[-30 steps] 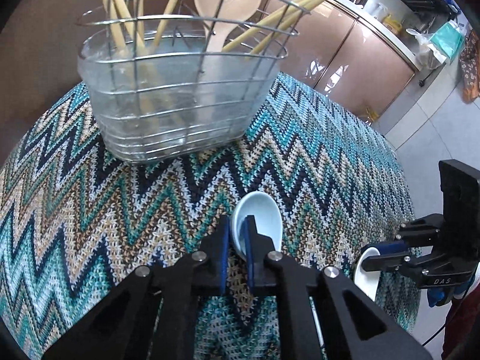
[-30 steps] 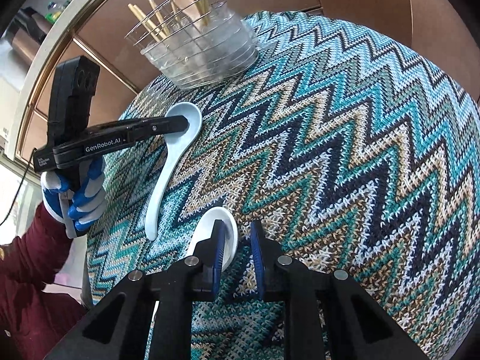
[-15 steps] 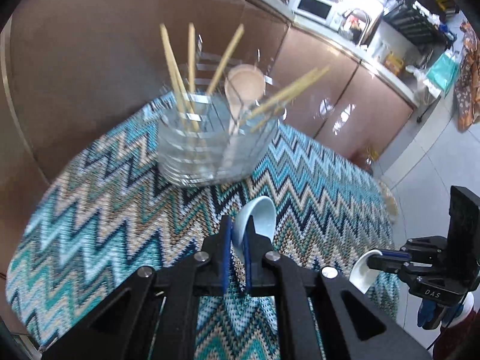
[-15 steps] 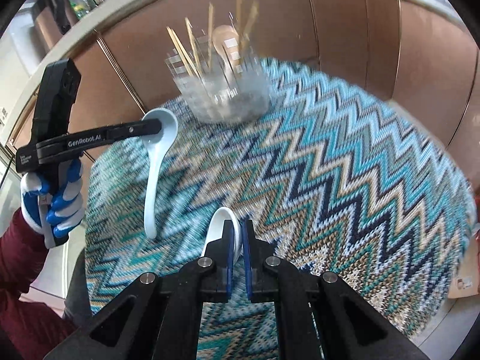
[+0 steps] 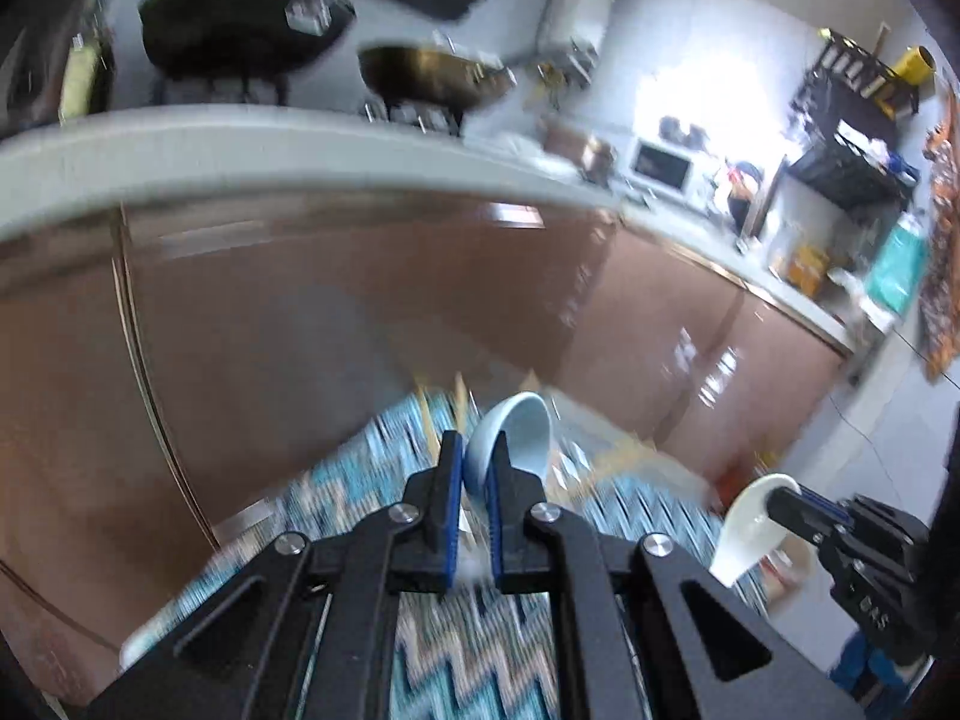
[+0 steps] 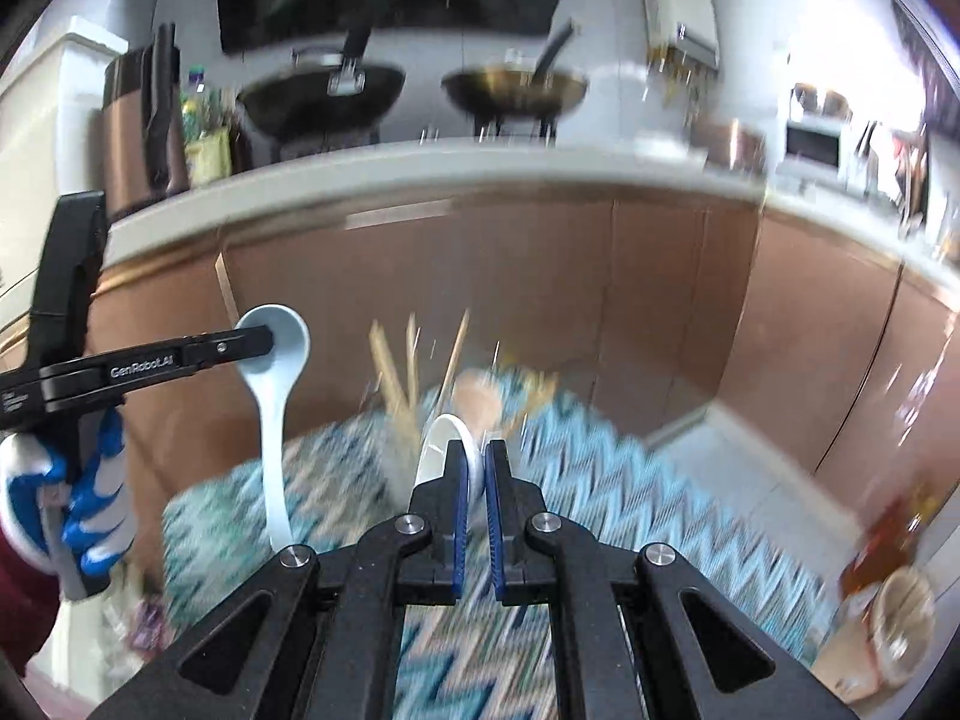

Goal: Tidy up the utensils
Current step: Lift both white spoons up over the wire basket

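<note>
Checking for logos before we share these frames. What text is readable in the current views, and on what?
"GenRobot.AI": white print on the arm of the left gripper, seen from the right wrist camera.
"DAS": pale letters on the body of the right gripper, seen from the left wrist camera; blurred, so only probable.
Small print near the left gripper's rear end: too small to read.
Kitchen counter items and appliances: too blurred to read.

The left gripper (image 5: 474,468) pinched a light blue spoon (image 5: 513,438) by its bowl. At the right, the right gripper (image 5: 780,501) held a white spoon (image 5: 750,525). Below was a blurry zigzag cloth (image 5: 480,648). Pale sticks (image 5: 459,393), maybe chopsticks, poked up behind.
</note>
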`<state>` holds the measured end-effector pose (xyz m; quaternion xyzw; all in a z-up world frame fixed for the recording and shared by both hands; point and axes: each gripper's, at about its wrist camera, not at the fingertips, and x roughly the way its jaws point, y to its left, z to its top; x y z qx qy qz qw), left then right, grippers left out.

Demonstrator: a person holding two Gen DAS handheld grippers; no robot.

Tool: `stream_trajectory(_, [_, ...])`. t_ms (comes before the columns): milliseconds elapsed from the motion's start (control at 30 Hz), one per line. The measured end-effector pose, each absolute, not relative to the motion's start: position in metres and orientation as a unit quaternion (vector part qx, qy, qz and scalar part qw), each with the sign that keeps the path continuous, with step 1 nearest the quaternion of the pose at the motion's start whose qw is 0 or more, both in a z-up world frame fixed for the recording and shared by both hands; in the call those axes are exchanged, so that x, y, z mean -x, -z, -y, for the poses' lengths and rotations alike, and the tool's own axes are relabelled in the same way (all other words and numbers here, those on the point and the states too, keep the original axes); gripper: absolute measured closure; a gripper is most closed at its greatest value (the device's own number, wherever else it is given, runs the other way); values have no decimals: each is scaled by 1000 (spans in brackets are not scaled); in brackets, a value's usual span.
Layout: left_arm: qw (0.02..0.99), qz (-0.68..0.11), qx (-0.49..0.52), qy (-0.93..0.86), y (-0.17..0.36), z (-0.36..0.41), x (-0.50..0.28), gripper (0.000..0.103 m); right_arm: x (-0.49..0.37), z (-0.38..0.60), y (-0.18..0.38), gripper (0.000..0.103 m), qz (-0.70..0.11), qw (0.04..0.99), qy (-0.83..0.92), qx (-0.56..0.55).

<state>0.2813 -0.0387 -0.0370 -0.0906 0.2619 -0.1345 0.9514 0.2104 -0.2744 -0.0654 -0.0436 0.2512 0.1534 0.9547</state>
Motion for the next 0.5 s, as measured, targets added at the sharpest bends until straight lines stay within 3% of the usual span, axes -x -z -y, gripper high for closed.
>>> stream_trajectory(233, [980,-180,59,63,15,56,-320,96,-258,245,60,97,-166,977,-79,109])
stream_trajectory(500, [987,-153,26,33,67,89,-353,96,-296,238,110,97,-151,980,-52,119])
